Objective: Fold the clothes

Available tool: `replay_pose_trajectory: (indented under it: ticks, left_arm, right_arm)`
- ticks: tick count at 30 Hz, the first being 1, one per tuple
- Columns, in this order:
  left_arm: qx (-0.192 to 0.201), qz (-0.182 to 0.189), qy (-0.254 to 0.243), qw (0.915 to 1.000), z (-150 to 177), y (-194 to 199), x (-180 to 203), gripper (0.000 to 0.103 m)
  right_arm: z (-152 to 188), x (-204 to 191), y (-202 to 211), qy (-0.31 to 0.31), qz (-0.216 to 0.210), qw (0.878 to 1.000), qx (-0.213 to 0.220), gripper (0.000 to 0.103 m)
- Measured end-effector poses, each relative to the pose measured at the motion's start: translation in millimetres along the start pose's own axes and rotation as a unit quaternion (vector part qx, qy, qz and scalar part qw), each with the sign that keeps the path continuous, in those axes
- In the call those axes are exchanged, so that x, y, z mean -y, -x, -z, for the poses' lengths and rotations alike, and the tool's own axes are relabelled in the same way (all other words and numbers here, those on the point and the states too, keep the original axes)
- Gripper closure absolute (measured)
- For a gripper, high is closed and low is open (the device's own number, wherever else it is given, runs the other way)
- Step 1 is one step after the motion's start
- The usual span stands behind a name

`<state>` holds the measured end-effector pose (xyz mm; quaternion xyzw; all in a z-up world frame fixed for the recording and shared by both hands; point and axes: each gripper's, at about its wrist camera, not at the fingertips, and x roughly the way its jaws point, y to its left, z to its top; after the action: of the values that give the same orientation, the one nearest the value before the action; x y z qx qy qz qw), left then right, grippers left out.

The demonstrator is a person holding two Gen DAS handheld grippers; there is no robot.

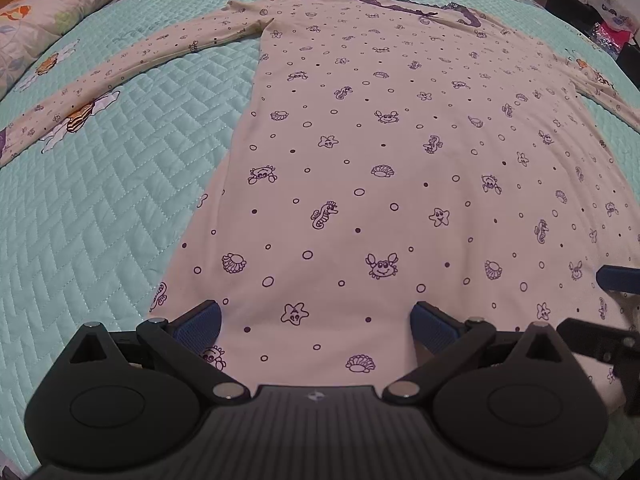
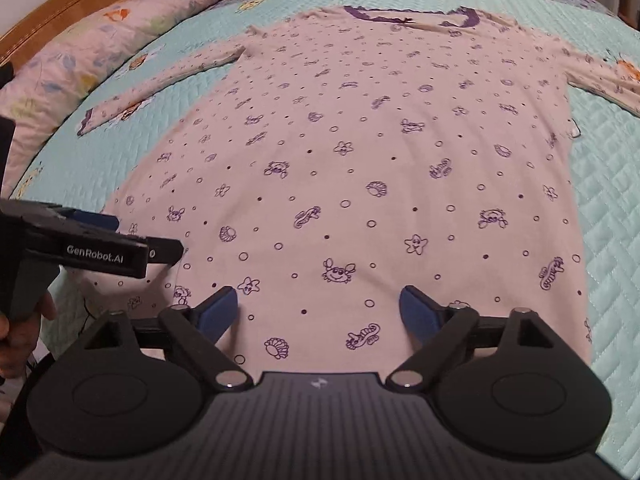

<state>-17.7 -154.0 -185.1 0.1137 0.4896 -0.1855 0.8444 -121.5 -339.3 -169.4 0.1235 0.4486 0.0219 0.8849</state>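
A pale pink long-sleeved nightshirt with purple sea-creature prints lies flat on the bed. Its purple collar is at the far end and both sleeves are spread sideways. My left gripper hovers over the near hem towards the shirt's left side, jaws wide apart, nothing between the pads. My right gripper stands open the same way over the hem further right, its fingers apart from the cloth's edge. In the right wrist view the left gripper shows from the side, a hand on its grip.
A teal quilted bedspread covers the bed. A floral pillow and a wooden headboard run along the left. Bags and clutter stand beyond the bed's far right corner.
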Motion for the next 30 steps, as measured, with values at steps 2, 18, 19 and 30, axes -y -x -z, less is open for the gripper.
replay_pose_trajectory:
  ticks: [2,18,19,30]
  left_arm:
    - [0.003,0.001,0.001,1.0000,0.8,0.5,-0.2,0.000]
    - [0.055,0.004,0.075,0.9956,-5.4,36.2,-17.7,0.000]
    - [0.068,0.003,0.083,0.9942,-8.6,43.7,-19.9,0.000]
    - [0.108,0.054,0.126,0.9847,-58.9,44.8,-3.1,0.000]
  right_arm:
    - [1.3,4.1,1.6,-0.010,-0.009,1.000,0.007,0.011]
    - [-0.7,56.4,27.3,-0.155,-0.102,0.982,0.048,0.012]
    - [-2.0,54.8,30.9,-0.143,-0.089,0.984,0.056,0.012]
    - [5.8,77.8,35.0,-0.152,-0.038,0.984,0.079,0.012]
